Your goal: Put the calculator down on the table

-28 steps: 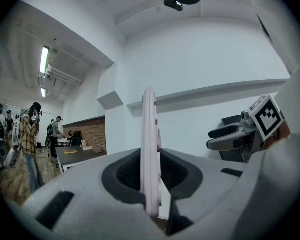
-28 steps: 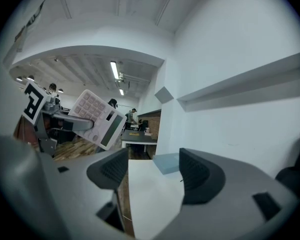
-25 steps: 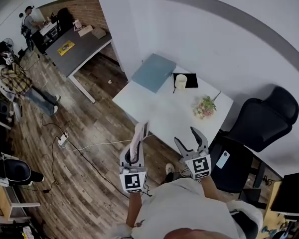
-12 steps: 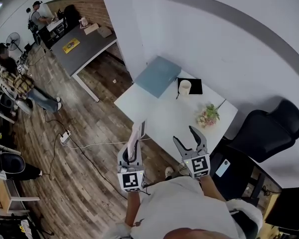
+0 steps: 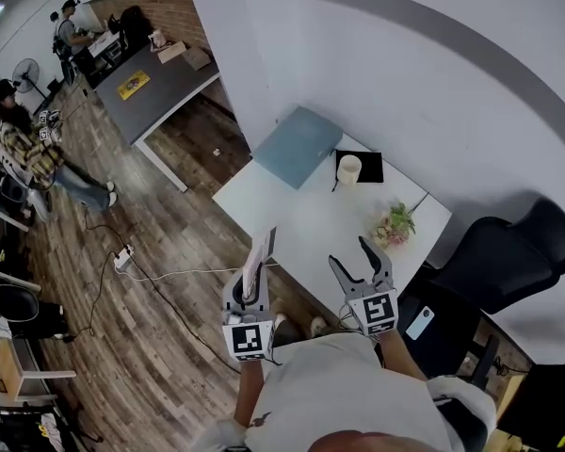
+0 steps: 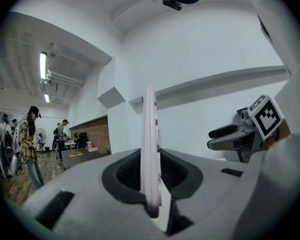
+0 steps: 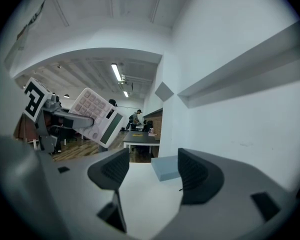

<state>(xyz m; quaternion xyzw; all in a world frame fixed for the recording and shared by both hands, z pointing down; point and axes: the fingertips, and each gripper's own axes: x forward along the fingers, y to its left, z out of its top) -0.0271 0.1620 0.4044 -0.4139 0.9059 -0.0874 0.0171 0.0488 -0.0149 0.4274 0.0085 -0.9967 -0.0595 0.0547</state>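
A pale pink calculator (image 5: 257, 264) stands on edge in my left gripper (image 5: 255, 273), which is shut on it; it hangs over the wooden floor just short of the white table's (image 5: 292, 224) near-left edge. In the left gripper view the calculator (image 6: 150, 156) is a thin upright slab between the pads. The right gripper view shows its keys and screen, the calculator (image 7: 96, 116) held out at the left. My right gripper (image 5: 361, 262) is open and empty at the table's near edge; between its fingers (image 7: 110, 168) lies bare tabletop.
On the table lie a blue-grey pad (image 5: 298, 146), a black mat (image 5: 359, 165) with a white cup (image 5: 348, 169), and a small flower pot (image 5: 394, 225). A black office chair (image 5: 504, 262) stands at the right. A dark desk (image 5: 151, 88) and people are at the far left.
Both grippers have come a little nearer to the white table, the calculator still clamped in the left one. The table sits slightly closer in the head view.
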